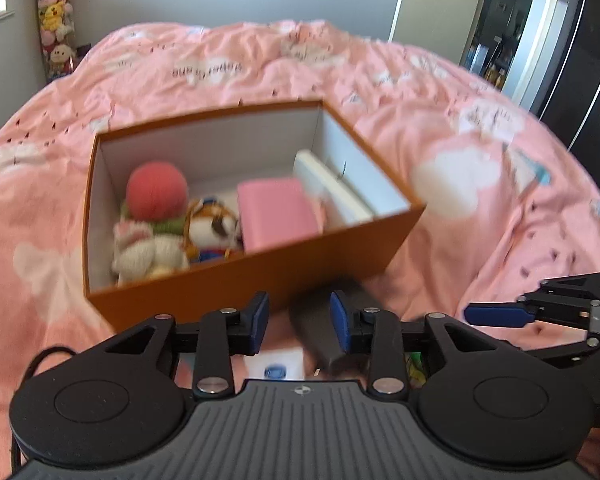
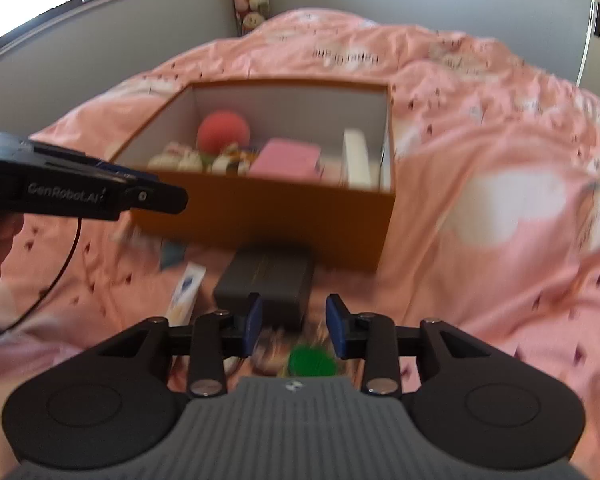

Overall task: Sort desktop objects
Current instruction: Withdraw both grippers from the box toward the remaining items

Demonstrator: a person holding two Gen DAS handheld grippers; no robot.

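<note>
**Box half filled, a few things left on the bed**

I take the orange box [image 1: 256, 284] as my landmark; it sits open on the pink duvet [image 1: 440, 92]. Inside it, at the left end, lies a red ball [image 1: 156, 190], with a pale soft toy [image 1: 148, 254] in front of it and a tiger-striped plush [image 1: 212, 226] just beside that. A pink case [image 1: 278, 212] fills the middle, and a white flat box [image 1: 332, 188] leans against the right wall. That part of the sorting looks done.

Outside the box, just in front of its near wall, a dark rectangular box [image 2: 266, 280] waits on the duvet. To its left lies a white tube [image 2: 186, 292], and nearer to me, under my right claw, something green [image 2: 312, 362] that is too blurred to name. These, I judge, are what is left.

My left gripper [image 1: 299, 322] hangs before the box's near wall, blue pads apart, nothing pinched between them. My right gripper [image 2: 294, 324] is likewise parted and empty, hovering over the near end of the dark box, not touching it as far as I can tell. I would guess that one goes in next.
</note>
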